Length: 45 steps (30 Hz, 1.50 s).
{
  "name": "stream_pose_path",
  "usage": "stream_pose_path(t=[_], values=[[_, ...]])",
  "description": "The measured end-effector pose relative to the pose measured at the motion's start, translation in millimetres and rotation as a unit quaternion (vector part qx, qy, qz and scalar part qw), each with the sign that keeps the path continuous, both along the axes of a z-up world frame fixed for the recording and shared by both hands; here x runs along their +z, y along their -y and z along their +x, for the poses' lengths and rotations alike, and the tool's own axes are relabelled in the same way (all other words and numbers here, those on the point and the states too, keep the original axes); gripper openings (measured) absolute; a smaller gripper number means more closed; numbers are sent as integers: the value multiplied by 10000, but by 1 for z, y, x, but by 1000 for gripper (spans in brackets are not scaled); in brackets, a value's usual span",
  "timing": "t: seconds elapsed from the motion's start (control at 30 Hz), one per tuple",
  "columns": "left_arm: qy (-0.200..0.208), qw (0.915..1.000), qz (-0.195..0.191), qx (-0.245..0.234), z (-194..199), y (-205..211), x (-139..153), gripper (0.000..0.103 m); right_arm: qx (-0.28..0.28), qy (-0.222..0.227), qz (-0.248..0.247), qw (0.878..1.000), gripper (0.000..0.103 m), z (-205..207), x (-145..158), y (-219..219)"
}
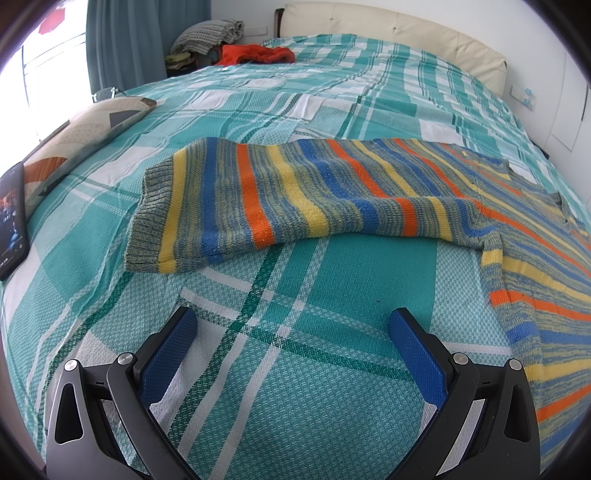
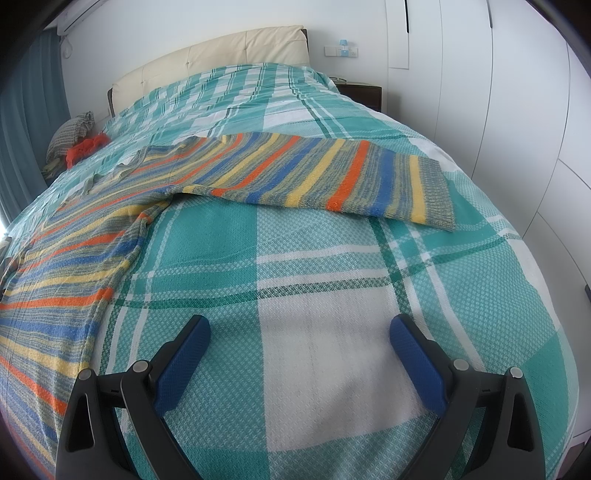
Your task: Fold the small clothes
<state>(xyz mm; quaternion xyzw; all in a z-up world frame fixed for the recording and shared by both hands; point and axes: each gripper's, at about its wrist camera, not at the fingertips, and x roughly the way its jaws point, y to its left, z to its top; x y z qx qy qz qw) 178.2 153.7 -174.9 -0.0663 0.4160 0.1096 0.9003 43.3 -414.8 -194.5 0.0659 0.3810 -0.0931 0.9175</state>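
Phone [image 1: 13,221]: lying at the far left edge of the bed, its screen glowing, just beside a patterned cushion [image 1: 74,140].
Curtain [image 1: 122,40]: hanging teal at the window, behind a heap of folded grey cloth [image 1: 208,35] and a red garment [image 1: 258,53] sitting at the far corner of the bed.
Left gripper [image 1: 293,325]: hovering low over the bedspread with its blue-padded fingers [image 1: 168,356] spread wide — holding nothing, only check fabric showing between them.
Bedspread [image 1: 354,269]: covering the bed in teal, white and dark green checks, lying fairly smooth with a few soft creases.
Sweater [image 1: 295,192]: lying flat on the bedspread, striped in blue, orange, yellow and grey-green; in the left view one sleeve is stretching out to the left, ending in a ribbed cuff [image 1: 147,218], while the body is running off the right edge.
Sweater in the right view: the body is filling the lower left, and the other sleeve [image 2: 332,177] is reaching right across the bed to its own ribbed cuff [image 2: 437,192].
Right gripper [image 2: 299,326]: hanging above a white check of the bedspread, fingers wide apart and empty — well short of the sleeve ahead of it.
Headboard [image 2: 221,51]: standing cream and padded at the far end of the bed.
Wardrobe [image 2: 498,110]: lining the right wall in white panels.
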Motion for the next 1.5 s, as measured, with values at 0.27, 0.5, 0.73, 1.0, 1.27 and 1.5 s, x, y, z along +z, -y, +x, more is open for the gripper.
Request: stream_pose_path(t=[0.27,0.5,0.73,1.0,1.27,1.5], values=[[0,10000,-1,1,0,0,0,103,1,1,-2,10000,97,0,0,0],[0,10000,-1,2,0,0,0,103,0,-1,-8,10000,98,0,0,0],[0,10000,-1,2,0,0,0,103,0,4,3,10000,98,0,0,0],[0,10000,-1,4,0,0,0,103,7,3,4,10000,98,0,0,-1],[0,10000,-1,4,0,0,0,103,6,5,3,10000,99,0,0,-1],[0,10000,-2,5,0,0,0,103,7,7,10,10000,99,0,0,-1]])
